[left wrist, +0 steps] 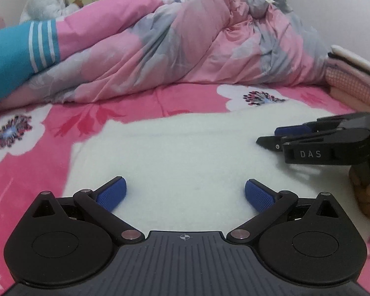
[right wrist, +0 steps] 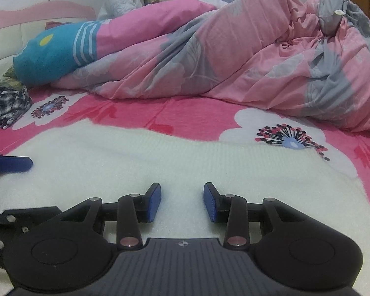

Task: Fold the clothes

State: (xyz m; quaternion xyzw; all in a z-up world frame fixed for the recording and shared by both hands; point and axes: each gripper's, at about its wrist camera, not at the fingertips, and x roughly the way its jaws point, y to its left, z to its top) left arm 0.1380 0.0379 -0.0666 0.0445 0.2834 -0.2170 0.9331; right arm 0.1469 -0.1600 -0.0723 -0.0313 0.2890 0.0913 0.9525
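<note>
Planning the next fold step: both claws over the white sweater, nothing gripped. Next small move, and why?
Probably lower the left claw onto the white sweater and pinch its near edge. Both claws stand open with only flat knit between the pads; the right claw is narrower and also holds nothing. The sweater lies spread on the pink bedsheet, so a fold likely needs a gripped edge first.

— Where did the garment (left wrist: 185, 148) lie?
— Flat on the bed (left wrist: 192, 98), just before both tongs. The left tongs (left wrist: 185, 192) hung over its near part; the right tongs (right wrist: 182, 202) stood to their right, over the same cloth.
— And behind it?
— A heaped quilt (left wrist: 185, 44) ran across the bed, with a pillow (left wrist: 14, 56) at its left end.
— Anything at the sides?
— A crumpled shirt (right wrist: 7, 106) far left, a folded stack (left wrist: 352, 79) far right. A person (right wrist: 128, 0) sat behind the quilt.
</note>
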